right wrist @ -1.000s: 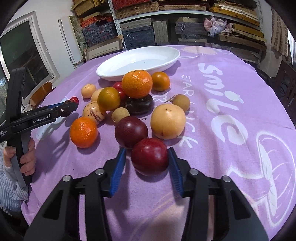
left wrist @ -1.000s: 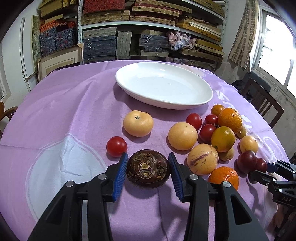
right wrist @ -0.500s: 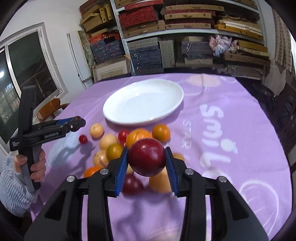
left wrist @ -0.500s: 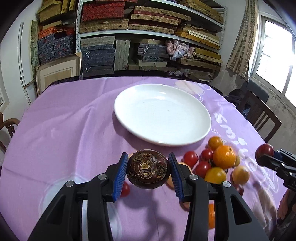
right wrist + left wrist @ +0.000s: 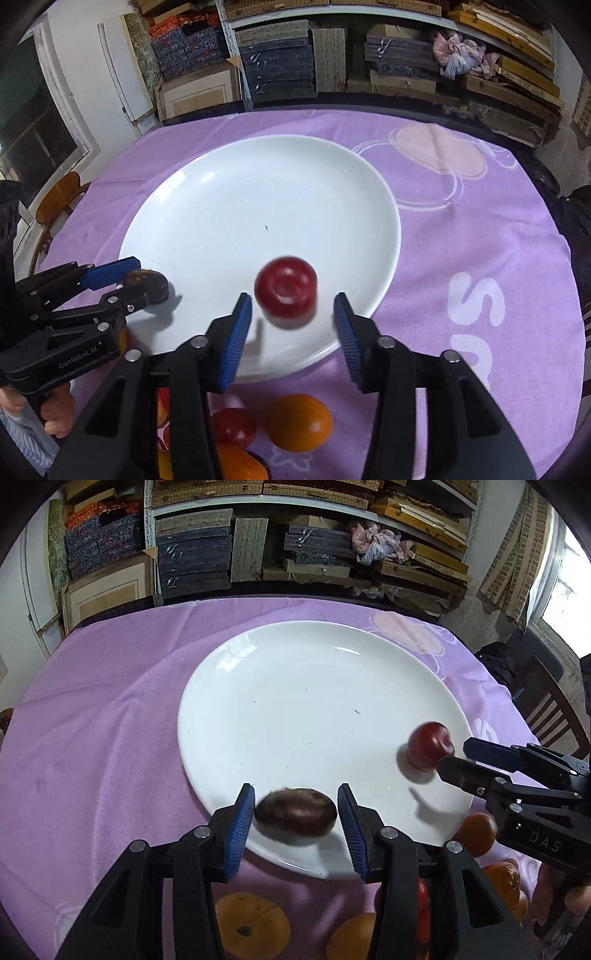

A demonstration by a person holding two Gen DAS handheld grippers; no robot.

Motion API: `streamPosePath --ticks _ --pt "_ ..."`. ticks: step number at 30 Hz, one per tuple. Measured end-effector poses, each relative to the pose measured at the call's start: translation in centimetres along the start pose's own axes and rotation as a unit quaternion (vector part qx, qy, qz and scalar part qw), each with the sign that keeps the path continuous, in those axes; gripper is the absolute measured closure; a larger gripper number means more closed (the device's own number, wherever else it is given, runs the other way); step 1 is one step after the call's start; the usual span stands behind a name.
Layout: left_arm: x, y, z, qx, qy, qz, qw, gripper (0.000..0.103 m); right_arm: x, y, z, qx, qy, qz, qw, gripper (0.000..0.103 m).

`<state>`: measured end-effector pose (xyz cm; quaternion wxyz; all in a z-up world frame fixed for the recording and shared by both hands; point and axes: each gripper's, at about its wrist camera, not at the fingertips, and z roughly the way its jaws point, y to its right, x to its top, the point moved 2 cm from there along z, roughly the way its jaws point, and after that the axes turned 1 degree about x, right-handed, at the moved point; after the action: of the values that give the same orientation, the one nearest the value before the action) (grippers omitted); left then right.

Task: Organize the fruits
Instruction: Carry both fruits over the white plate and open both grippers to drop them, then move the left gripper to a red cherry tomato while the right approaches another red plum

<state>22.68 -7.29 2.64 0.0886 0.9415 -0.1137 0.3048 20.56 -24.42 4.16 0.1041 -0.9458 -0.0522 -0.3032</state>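
A white plate (image 5: 314, 701) lies on the purple cloth. My left gripper (image 5: 295, 790) hangs over its near rim. Its jaws are opening, and a dark brown fruit (image 5: 295, 812) sits blurred between the pads with thin gaps on both sides. My right gripper (image 5: 292, 297) is over the plate's (image 5: 258, 192) right part. Its jaws are also opening, well clear of a red plum-like fruit (image 5: 286, 291) that is loose and blurred just above the plate. The left wrist view shows that red fruit (image 5: 430, 749) off the right gripper's (image 5: 456, 757) tips.
More fruit lies on the cloth nearer than the plate: an orange (image 5: 299, 422), a red fruit (image 5: 232, 426) and yellow-orange ones (image 5: 251, 926). Packed shelves (image 5: 258, 554) stand past the table's far edge. A wooden chair (image 5: 546, 709) is at the right.
Both grippers lifted their fruits off the cloth and carried them forward over the plate. Both sets of jaws have now widened, and the brown and red fruits have come loose.
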Motion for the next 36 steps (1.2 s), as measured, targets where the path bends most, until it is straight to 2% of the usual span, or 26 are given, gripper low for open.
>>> streamPosePath --ticks 2,5,6,8,10,12,14,18,21,24,26,28,33,35,36 --pt "0.1 -0.4 -0.9 0.002 0.014 -0.006 0.9999 0.045 0.2 0.3 -2.1 -0.013 0.035 -0.002 0.999 0.025" --pt "0.0 -1.5 -3.7 0.003 0.040 -0.018 0.9990 0.042 -0.4 0.7 -5.6 -0.032 0.077 -0.010 0.996 0.022" --pt "-0.3 -2.2 -5.0 0.004 0.050 -0.025 0.9985 0.039 -1.0 0.9 -6.6 -0.036 0.087 -0.012 0.996 0.014" --pt "-1.2 -3.6 -7.5 0.019 0.071 -0.035 0.9966 0.029 -3.1 1.1 -9.2 -0.053 0.119 -0.018 0.991 0.004" --pt "-3.0 -5.0 -9.6 0.043 0.091 -0.043 0.9940 0.021 -5.6 1.3 -11.4 -0.060 0.154 -0.032 0.986 0.004" --pt "-5.3 -6.2 -11.1 0.063 0.103 -0.046 0.9916 0.018 -8.6 1.6 -13.4 -0.069 0.198 -0.045 0.977 0.004" --pt "-7.5 -7.0 -11.6 0.079 0.105 -0.046 0.9903 0.018 -11.3 2.3 -14.6 -0.083 0.219 -0.037 0.972 0.004" --pt "-11.0 -6.9 -10.5 0.093 0.091 -0.023 0.9912 0.018 -14.5 4.7 -15.7 -0.037 0.210 0.024 0.977 0.004" --pt "-11.6 -6.0 -9.3 0.093 0.090 -0.006 0.9916 0.018 -16.2 5.6 -17.3 0.015 0.232 0.065 0.970 0.004" --pt "-11.4 -4.6 -8.7 0.101 0.097 0.021 0.9900 0.018 -16.4 5.9 -17.9 0.011 0.243 0.065 0.968 0.004" --pt "-11.4 -3.9 -8.4 0.104 0.103 0.038 0.9885 0.018 -16.1 5.9 -17.5 0.003 0.234 0.059 0.970 0.004" --pt "-11.5 -3.4 -8.0 0.085 0.095 0.050 0.9907 0.018 -16.1 5.6 -17.0 0.003 0.224 0.053 0.973 0.004" --pt "-11.3 -4.0 -7.6 0.067 0.093 0.032 0.9930 0.018 -15.6 4.8 -16.5 -0.005 0.220 0.040 0.975 0.004" --pt "-11.3 -4.4 -7.0 0.059 0.078 0.022 0.9950 0.022 -15.6 4.8 -16.5 -0.004 0.219 0.040 0.975 0.004" --pt "-11.3 -4.6 -6.6 0.056 0.069 0.018 0.9959 0.028 -15.6 4.8 -16.5 -0.004 0.219 0.041 0.975 0.004"
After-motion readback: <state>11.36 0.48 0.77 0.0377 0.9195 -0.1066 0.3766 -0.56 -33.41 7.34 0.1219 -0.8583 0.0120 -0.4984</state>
